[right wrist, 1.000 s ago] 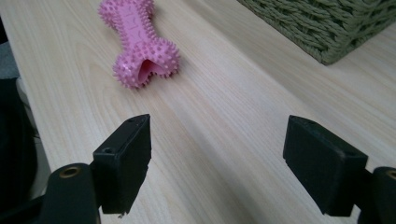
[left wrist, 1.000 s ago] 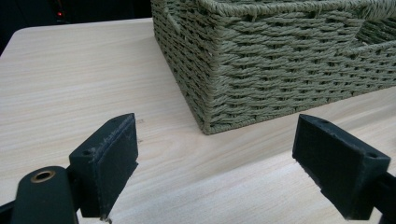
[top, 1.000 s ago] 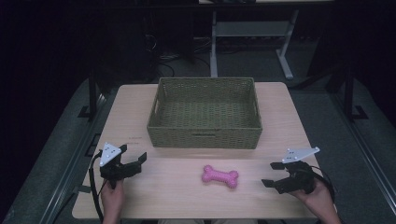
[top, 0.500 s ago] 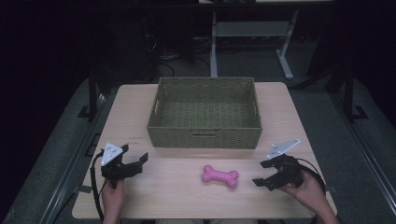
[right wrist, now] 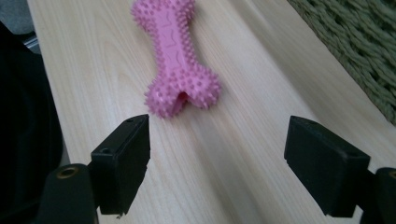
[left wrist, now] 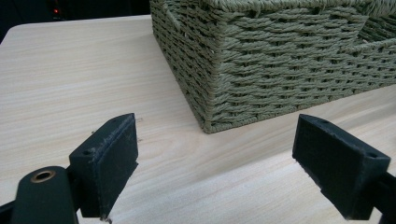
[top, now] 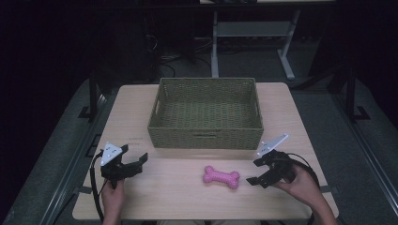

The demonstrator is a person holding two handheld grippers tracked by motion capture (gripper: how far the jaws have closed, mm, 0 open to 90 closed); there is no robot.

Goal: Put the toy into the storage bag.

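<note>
The pink spiked rubber bone toy (top: 221, 176) lies on the light wooden surface (top: 178, 197), just before the woven green basket (top: 206, 112). The right gripper (right wrist: 217, 158) faces its near end with fingers spread wide, not touching. The left gripper (left wrist: 217, 163), fingers likewise released, sits well apart by the basket's corner.

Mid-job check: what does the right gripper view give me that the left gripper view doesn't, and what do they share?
Right gripper view: the pink spiky bone toy lies flat just beyond the open right claw, untouched. Left gripper view: the near corner of the woven basket stands ahead of the open left claw, which holds nothing. Both show the light wooden table and some of the basket's weave.
</note>
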